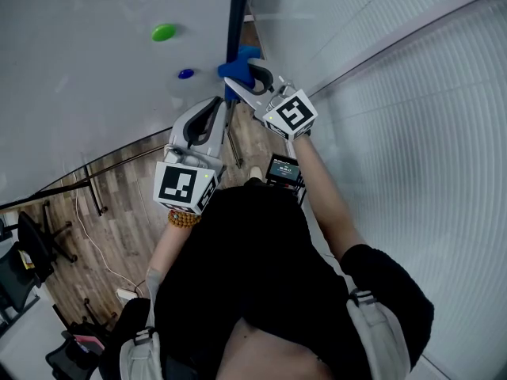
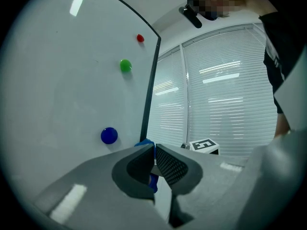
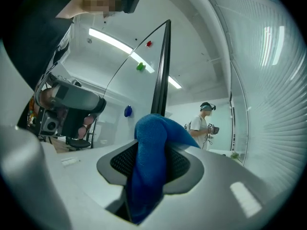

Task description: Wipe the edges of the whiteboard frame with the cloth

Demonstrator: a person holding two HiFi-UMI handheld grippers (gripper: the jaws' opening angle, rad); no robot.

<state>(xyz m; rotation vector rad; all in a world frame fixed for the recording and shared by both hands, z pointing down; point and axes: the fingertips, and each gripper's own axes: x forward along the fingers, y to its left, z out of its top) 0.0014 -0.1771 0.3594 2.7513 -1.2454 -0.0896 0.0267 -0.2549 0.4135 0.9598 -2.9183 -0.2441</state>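
Two hand-held claws are raised toward a large white whiteboard (image 1: 95, 77). The right claw (image 1: 253, 77) is clamped on one bright blue fleecy cloth (image 3: 151, 147). The cloth bulges out past the claw's tips, and its lower end drops out of sight between the jaws. Straight ahead of those tips runs the whiteboard's thin dark frame edge (image 3: 163, 71). In the head view the cloth sits right at this edge, but the claw body covers the meeting point, so contact cannot be confirmed.

The left claw (image 2: 154, 164) is just left of the right claw and a little nearer the person. Its two ribbed pads are pressed together with nothing gripped. A sliver of the blue cloth shows beyond its tips.

Three round magnets sit on the board, left of the right claw. A small blue magnet (image 1: 186, 74) is nearest and a green magnet (image 1: 164, 32) is farther off. A red magnet (image 2: 140, 38) is farthest and appears only in the two gripper views. The board's outer edges are cut off in every view.

To the right of the right claw, pale slatted blinds (image 1: 444, 133) fill the wall. Far beyond the frame stands one other person (image 3: 204, 123), small and hard to make out.
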